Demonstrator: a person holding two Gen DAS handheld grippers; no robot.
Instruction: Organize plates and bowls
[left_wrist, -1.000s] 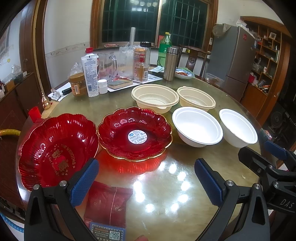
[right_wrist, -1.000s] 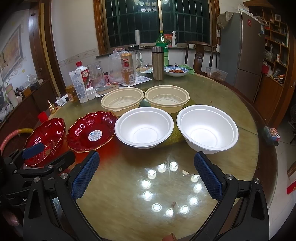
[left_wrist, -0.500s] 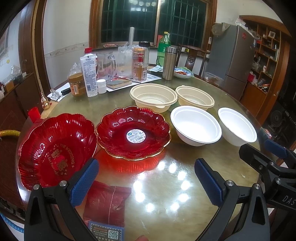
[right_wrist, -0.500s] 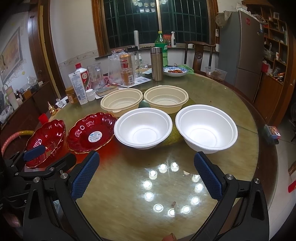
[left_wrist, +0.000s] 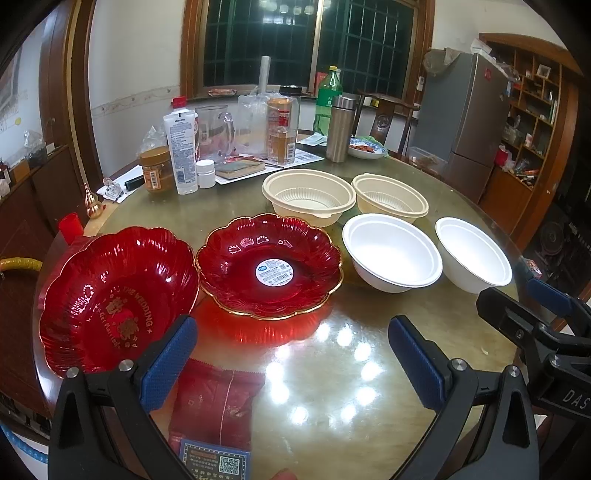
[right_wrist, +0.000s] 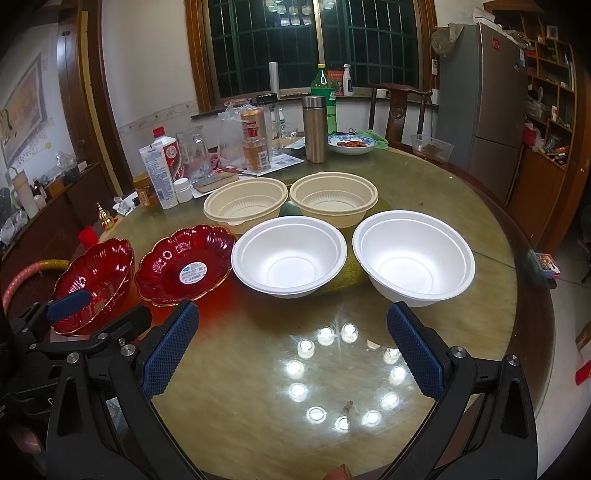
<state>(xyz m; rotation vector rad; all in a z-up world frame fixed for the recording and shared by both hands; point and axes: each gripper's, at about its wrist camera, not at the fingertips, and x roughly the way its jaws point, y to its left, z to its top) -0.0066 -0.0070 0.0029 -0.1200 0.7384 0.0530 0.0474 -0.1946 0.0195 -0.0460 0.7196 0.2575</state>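
The left gripper (left_wrist: 291, 354) is hanging above the near edge of the round table (left_wrist: 369, 369) with its jaws spread wide and nothing between them; the right gripper (right_wrist: 291, 347) is hovering likewise, jaws released and empty. Taking the stickered red plate (left_wrist: 269, 271) as the landmark: the lettered red plate (left_wrist: 110, 295) is sitting just to its left, rims nearly touching; the first white bowl (left_wrist: 393, 253) is sitting just to its right, with the second white bowl (left_wrist: 472, 254) beyond that; two beige bowls (left_wrist: 308, 195) are standing side by side behind it; a red packet (left_wrist: 218, 402) is lying in front of it, under the left gripper; bottles and jars are crowding the table well behind it.

Nothing appears to be stacked yet, so the sorting seems to be only starting. The risks are looking plain enough: the white bowls appear light and thin, so a pinch on one rim could be crushing or flipping it; the red plates are glossy and scalloped, so a pad could be slipping off the edge; the glass-smooth tabletop could be letting a nudged dish slide into its neighbour, since all six are sitting so close together.
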